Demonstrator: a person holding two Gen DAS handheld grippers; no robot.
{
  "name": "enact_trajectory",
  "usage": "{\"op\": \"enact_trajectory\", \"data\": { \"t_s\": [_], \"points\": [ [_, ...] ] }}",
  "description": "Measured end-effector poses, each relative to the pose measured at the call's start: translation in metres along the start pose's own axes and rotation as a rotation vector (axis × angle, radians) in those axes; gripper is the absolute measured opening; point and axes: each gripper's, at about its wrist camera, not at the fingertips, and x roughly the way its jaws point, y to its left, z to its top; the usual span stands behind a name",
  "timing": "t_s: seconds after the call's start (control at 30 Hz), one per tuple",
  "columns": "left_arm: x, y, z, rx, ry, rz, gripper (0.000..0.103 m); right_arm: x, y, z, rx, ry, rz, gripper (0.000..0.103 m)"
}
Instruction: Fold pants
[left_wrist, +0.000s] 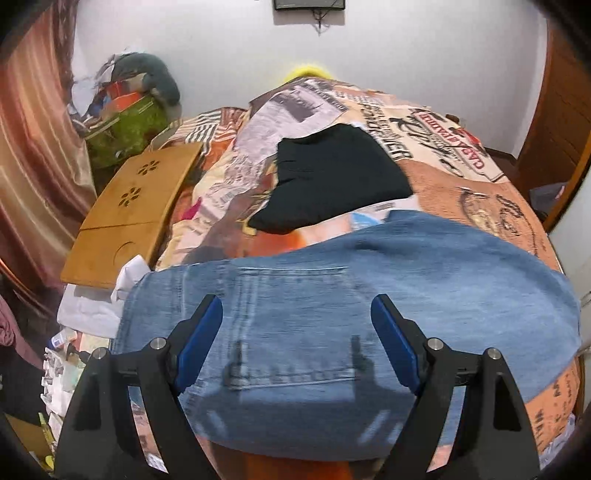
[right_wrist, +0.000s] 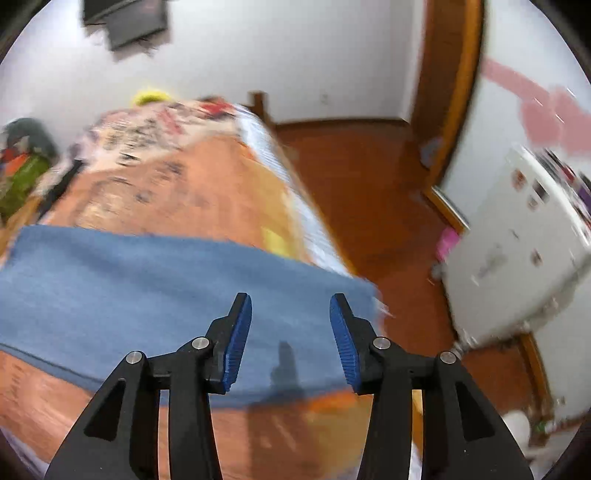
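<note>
Blue jeans (left_wrist: 332, 295) lie folded across the near end of a bed, waistband and back pocket toward me in the left wrist view. My left gripper (left_wrist: 297, 314) hovers above the pocket area, its blue pads wide apart with nothing between them. In the right wrist view the same jeans (right_wrist: 147, 288) stretch as a blue band to the bed's right edge. Over their right end hangs my right gripper (right_wrist: 291, 314), jaws parted and empty, clear of the cloth. Both views are motion-blurred.
A folded black garment (left_wrist: 332, 177) lies farther up the patterned bedspread (left_wrist: 480, 192). A wooden lap tray (left_wrist: 125, 214) rests at the bed's left side, with a pile of bags (left_wrist: 129, 110) behind. Right of the bed are wooden floor (right_wrist: 369, 177) and a white cabinet (right_wrist: 517, 251).
</note>
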Motion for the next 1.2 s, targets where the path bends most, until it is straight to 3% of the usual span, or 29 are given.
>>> {"op": "enact_trajectory", "data": {
  "t_s": [0.2,0.33,0.43,0.57,0.7,0.77,0.87,0.97,1.07,1.2],
  "points": [
    [0.034,0.027,-0.006,0.027,0.047,0.001,0.083,0.028,0.114,0.036,-0.19,0.0,0.244,0.045],
    [0.059,0.044,-0.016,0.02,0.103,0.0,0.083,0.054,0.215,0.047,-0.367,0.066,0.449,0.045],
    [0.073,0.058,-0.028,0.001,0.14,-0.017,0.083,0.069,0.279,0.05,-0.477,0.112,0.546,0.045],
    [0.082,0.076,-0.04,-0.074,0.155,-0.084,0.088,0.092,0.349,0.054,-0.606,0.173,0.616,0.045],
    [0.083,0.079,-0.043,-0.089,0.147,-0.09,0.09,0.116,0.396,0.044,-0.726,0.241,0.594,0.045],
    [0.081,0.075,-0.043,-0.05,0.137,-0.054,0.091,0.127,0.403,0.039,-0.763,0.285,0.572,0.045],
    [0.078,0.075,-0.044,-0.008,0.124,0.017,0.096,0.126,0.384,0.041,-0.732,0.32,0.61,0.045],
    [0.075,0.08,-0.042,-0.052,0.145,0.015,0.095,0.116,0.35,0.042,-0.678,0.358,0.617,0.045],
    [0.06,0.07,-0.036,-0.045,0.127,0.012,0.095,0.096,0.309,0.035,-0.646,0.317,0.576,0.045],
    [0.039,0.043,-0.029,-0.031,0.088,-0.069,0.095,0.081,0.243,0.022,-0.557,0.258,0.449,0.054]
  ]
}}
